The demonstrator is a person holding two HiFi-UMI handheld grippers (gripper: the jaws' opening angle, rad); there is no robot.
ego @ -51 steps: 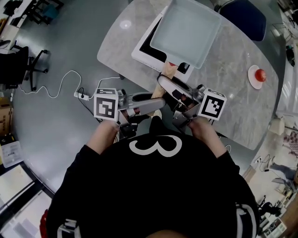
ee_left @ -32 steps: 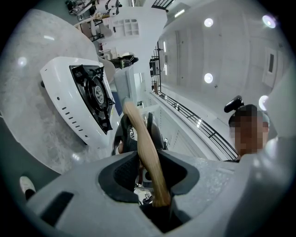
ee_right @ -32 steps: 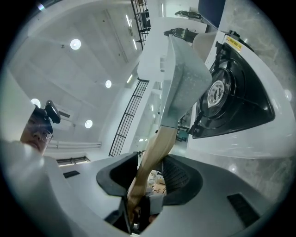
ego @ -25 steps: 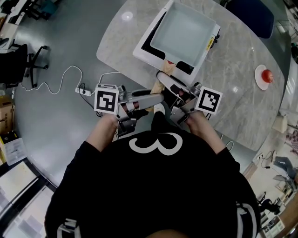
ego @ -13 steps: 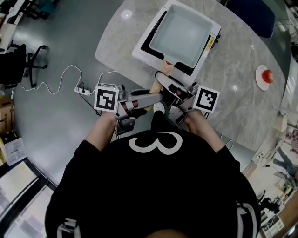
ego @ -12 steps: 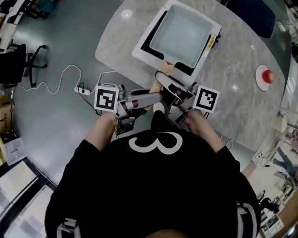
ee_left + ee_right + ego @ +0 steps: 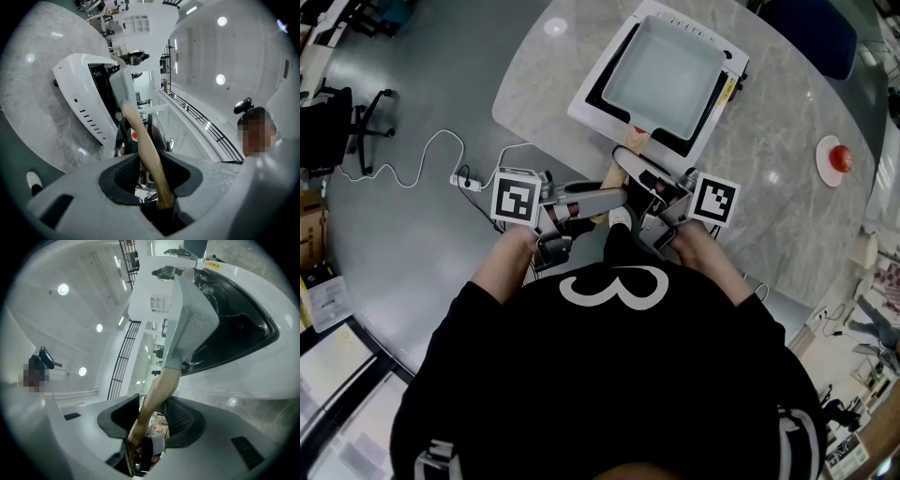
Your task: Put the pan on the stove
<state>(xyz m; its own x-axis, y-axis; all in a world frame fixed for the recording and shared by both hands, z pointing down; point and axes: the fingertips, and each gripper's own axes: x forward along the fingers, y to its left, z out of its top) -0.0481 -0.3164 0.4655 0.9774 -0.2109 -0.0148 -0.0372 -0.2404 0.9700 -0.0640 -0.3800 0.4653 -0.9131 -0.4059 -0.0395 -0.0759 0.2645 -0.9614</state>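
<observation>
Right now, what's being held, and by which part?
The pan, by its wooden handle: the left tool and the right tool both clamp it near its end.

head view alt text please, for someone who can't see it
Seen from above, a square grey pan sits over a white stove on a marble table. The left gripper and right gripper, held by a person in black, both grip its wooden handle.

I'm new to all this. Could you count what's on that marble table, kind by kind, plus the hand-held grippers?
Stove: 1
Pan: 1
Small plate: 1
Red round thing on the plate: 1
Grippers: 2, the left gripper and the right gripper
Total: 6
</observation>
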